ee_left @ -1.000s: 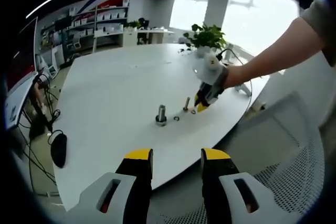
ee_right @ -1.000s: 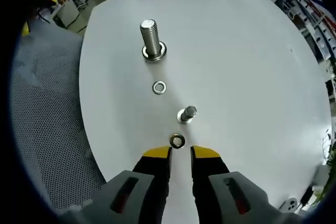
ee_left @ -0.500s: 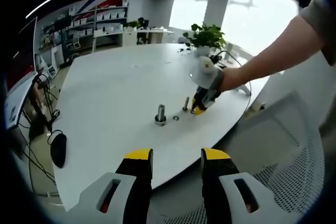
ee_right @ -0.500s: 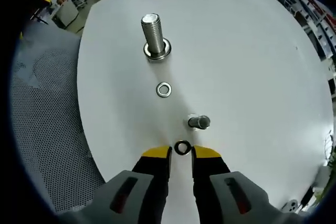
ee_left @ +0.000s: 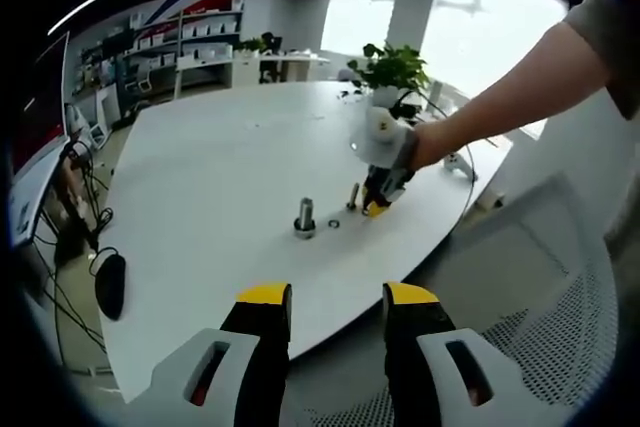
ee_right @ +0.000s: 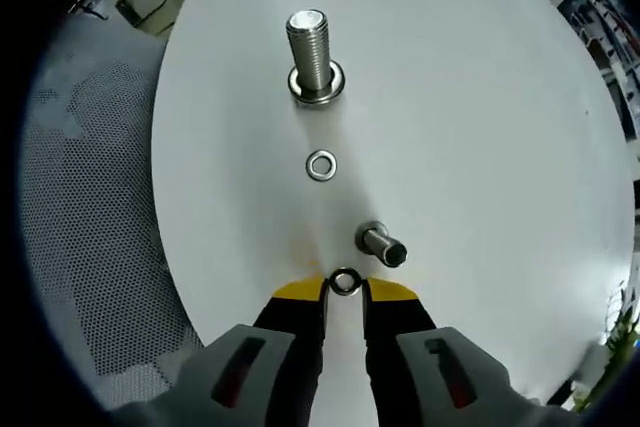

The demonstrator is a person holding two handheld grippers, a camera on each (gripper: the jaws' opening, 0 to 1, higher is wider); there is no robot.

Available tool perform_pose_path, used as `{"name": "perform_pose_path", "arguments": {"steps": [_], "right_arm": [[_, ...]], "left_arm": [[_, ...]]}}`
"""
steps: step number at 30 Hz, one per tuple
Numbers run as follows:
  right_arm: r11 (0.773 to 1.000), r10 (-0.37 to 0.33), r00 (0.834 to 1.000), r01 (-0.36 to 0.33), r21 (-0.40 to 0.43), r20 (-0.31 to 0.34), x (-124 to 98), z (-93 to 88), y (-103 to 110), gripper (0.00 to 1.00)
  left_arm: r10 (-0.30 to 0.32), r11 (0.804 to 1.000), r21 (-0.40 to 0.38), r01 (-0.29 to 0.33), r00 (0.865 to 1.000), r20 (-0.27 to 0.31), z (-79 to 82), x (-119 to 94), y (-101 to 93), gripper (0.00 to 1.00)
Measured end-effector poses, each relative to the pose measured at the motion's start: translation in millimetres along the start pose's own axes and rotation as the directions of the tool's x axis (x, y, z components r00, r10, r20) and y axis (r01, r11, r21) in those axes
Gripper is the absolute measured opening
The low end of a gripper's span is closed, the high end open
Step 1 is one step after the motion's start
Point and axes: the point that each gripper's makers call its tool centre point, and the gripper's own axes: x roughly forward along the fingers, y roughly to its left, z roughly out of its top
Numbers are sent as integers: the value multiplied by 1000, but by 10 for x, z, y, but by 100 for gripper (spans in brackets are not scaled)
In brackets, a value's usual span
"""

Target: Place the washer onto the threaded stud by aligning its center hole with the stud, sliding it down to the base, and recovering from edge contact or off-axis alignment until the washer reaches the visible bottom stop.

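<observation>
straddling a dark washer (ee_right: 345, 281) flat on the table (ee_right: 480, 97) with its jaws apart and nothing gripped, the right gripper (ee_right: 344, 292) may nudge it aside or slip off its thin edge, just short of the small stud (ee_right: 381, 246).

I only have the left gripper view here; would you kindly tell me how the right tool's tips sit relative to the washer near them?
Observer: The dark washer lies flat on the table, right between the right tool's yellow tips, which are apart.
Operator: Thank you. Is there another washer?
Observer: Yes, a lighter washer lies between the large stud and the small stud.
Operator: Does the large stud carry anything?
Observer: A ring sits around its base.
</observation>
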Motion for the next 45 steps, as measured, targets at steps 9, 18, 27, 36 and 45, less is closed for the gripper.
{"name": "perform_pose_path", "arguments": {"steps": [9, 18, 27, 36, 45], "right_arm": [[999, -10, 997, 13, 42, -71, -13, -35, -10, 15], [995, 3, 999, 1, 97, -42, 5, -16, -31, 14], [982, -47, 995, 29, 188, 91, -19, -7, -14, 14], [980, -68, 992, 45, 194, 110, -15, -7, -18, 13], [975, -86, 983, 50, 215, 162, -145, 55, -46, 13]], "left_arm": [[6, 1000, -1, -6, 1000, 8, 14, -6, 13, 34], [14, 1000, -4, -14, 1000, 13, 20, -11, 25, 34], [12, 1000, -1, -12, 1000, 15, 25, -11, 23, 34], [6, 1000, 4, -6, 1000, 6, 12, -6, 12, 34], [17, 1000, -7, -17, 1000, 8, 13, -11, 38, 34]]}}
